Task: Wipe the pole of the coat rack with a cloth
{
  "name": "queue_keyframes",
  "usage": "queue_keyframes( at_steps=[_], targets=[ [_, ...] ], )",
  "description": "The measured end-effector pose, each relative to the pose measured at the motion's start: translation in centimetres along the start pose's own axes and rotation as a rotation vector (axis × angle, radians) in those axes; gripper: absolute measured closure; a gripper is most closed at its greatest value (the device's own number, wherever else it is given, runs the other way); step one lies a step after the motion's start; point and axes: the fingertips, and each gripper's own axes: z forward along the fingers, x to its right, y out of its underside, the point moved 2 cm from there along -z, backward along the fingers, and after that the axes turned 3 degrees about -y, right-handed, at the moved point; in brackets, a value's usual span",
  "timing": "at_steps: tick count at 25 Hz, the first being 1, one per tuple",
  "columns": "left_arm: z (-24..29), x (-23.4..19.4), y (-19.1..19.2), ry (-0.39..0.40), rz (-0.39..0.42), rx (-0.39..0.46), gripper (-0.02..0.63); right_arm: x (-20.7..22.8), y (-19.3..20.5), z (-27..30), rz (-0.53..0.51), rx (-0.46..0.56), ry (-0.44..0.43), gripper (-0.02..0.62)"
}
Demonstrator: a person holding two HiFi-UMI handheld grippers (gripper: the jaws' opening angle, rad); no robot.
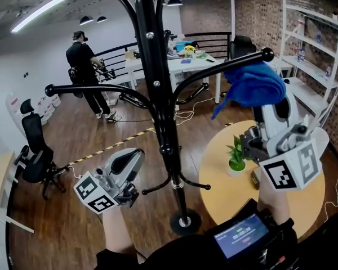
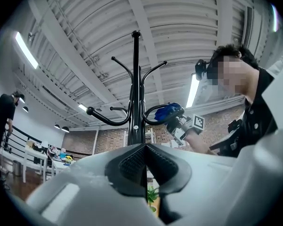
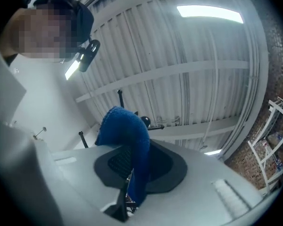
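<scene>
A black coat rack stands in front of me, its pole [image 1: 158,89] rising from a round base [image 1: 185,222] on the wood floor. A blue cloth [image 1: 253,84] is bunched in my right gripper [image 1: 258,103], just under the ball end of a right-hand hook arm [image 1: 267,54]. The right gripper view has the cloth [image 3: 129,140] pinched between the shut jaws, folding over them. My left gripper [image 1: 136,156] is held low to the left of the pole, jaws shut and empty. From the left gripper view the pole [image 2: 135,98] rises straight ahead.
A round wooden table [image 1: 231,193] with a small potted plant [image 1: 235,156] is to the right of the rack. White shelving [image 1: 315,49] lines the brick wall. An office chair [image 1: 36,153] stands left. A person [image 1: 84,72] stands by the back tables. A device screen [image 1: 241,235] sits at my chest.
</scene>
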Motion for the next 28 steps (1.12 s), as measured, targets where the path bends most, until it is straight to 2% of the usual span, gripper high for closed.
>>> queue_keyframes(
  at_steps=[2,7,10,12,15,19,22,24,28],
  targets=[
    [0.0,0.0,0.3,-0.009,-0.005,-0.004,0.606,-0.7,1.5,-0.1,-0.002,-0.049,-0.031,0.549],
    [-0.4,-1.1,1.5,-0.051,-0.030,-0.028,0.606,-3.5,7.0,-1.5,0.081,-0.178,-0.119,0.549],
    [-0.7,-2.0,2.7,-0.045,-0.063,-0.039,0.606,-5.8,10.0,-2.8,0.105,-0.235,-0.147,0.549],
    [-0.7,-2.6,2.7,-0.001,-0.076,-0.032,0.606,-7.9,11.6,-3.0,0.103,-0.272,-0.156,0.549],
    [-0.8,-3.1,2.5,0.121,-0.099,0.001,0.606,-11.6,13.5,-2.8,0.050,-0.338,-0.155,0.549],
    [-2.4,-5.0,2.5,0.274,-0.148,-0.021,0.606,-15.9,15.3,-1.3,-0.021,-0.402,-0.067,0.549],
    [-3.1,-5.8,2.2,0.375,-0.200,-0.038,0.606,-18.2,16.0,-1.2,-0.060,-0.464,0.031,0.549],
    [-3.0,-5.7,1.9,0.430,-0.223,-0.033,0.606,-19.0,16.3,-1.4,-0.074,-0.505,0.071,0.549],
    [-3.1,-5.2,0.9,0.476,-0.237,-0.015,0.606,-21.0,15.8,-0.5,-0.153,-0.522,0.058,0.549]
  ],
)
